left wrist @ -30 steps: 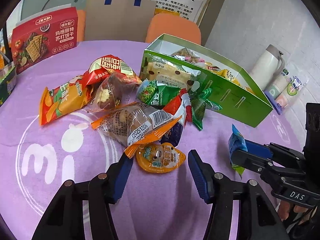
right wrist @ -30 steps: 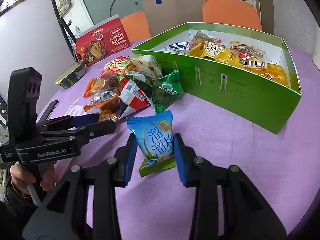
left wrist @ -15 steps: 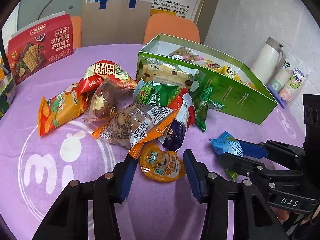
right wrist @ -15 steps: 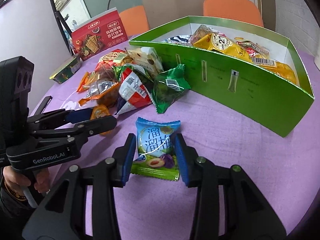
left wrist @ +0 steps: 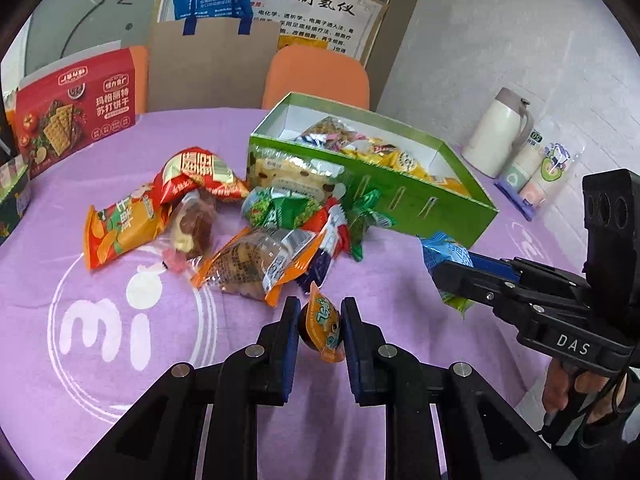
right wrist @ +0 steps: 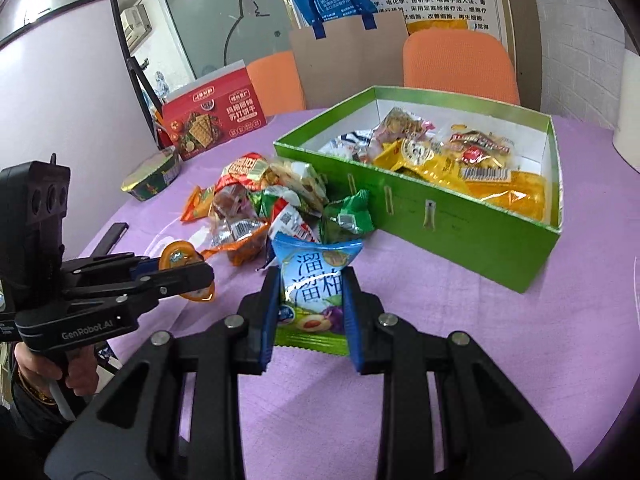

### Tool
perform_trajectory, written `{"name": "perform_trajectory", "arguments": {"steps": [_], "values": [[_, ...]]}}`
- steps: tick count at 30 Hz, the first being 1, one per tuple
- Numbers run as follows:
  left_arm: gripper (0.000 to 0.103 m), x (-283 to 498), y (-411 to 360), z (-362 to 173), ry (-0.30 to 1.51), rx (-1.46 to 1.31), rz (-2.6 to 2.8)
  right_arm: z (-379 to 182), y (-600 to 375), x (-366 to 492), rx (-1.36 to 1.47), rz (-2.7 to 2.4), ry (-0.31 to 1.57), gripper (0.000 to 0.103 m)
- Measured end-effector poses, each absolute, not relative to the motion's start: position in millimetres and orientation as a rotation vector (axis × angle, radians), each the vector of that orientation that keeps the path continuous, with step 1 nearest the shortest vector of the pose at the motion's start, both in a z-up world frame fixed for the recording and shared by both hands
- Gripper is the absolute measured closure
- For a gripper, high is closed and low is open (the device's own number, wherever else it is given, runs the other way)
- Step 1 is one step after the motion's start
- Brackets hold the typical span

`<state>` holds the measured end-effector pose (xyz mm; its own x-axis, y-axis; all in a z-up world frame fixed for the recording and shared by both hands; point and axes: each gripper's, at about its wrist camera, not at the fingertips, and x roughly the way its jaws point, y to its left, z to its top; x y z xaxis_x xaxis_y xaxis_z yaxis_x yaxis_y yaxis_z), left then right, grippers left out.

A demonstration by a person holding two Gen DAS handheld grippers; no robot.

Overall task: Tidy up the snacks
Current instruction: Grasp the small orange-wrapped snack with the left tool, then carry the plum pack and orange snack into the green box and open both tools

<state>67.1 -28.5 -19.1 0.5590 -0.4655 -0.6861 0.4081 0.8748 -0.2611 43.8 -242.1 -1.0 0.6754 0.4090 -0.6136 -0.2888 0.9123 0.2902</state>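
My left gripper [left wrist: 320,320] is shut on a small orange jelly cup [left wrist: 323,327], lifted off the purple tablecloth [left wrist: 120,360]. My right gripper [right wrist: 310,298] has a blue and green plum candy packet [right wrist: 316,296] between its pads; its jaws are closing and press on the packet, which is raised off the cloth. A pile of several snack packets [left wrist: 256,232] lies ahead of the left gripper. The green box [right wrist: 440,208] with several snacks inside stands open behind the pile. Each gripper shows in the other's view: the right gripper [left wrist: 444,268] at the right edge, the left gripper [right wrist: 188,272] at the left.
A red cracker box [left wrist: 72,108] stands at the back left. A white thermos [left wrist: 500,132] and paper cups [left wrist: 536,176] are at the far right. Orange chairs [right wrist: 456,64] and a paper bag [left wrist: 212,64] stand behind the table. A small green tin [right wrist: 152,178] sits left.
The left gripper closed on the jelly cup and lifted it, tipping it on edge. The right gripper tightened on the blue packet and raised it off the cloth.
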Motion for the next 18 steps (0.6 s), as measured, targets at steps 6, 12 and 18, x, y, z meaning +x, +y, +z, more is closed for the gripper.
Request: {"name": "perform_trajectory", "arguments": {"steps": [6, 12, 18], "values": [[0.083, 75, -47, 28, 0.740, -0.096, -0.623, 25, -273, 42, 0.191, 0.309, 0.651, 0.072], [0.083, 103, -91, 57, 0.696, -0.064, -0.692, 35, -304, 53, 0.183, 0.208, 0.623, 0.072], [0.083, 140, -133, 65, 0.711, -0.053, -0.715, 30, -327, 77, 0.189, 0.136, 0.614, 0.072]]}}
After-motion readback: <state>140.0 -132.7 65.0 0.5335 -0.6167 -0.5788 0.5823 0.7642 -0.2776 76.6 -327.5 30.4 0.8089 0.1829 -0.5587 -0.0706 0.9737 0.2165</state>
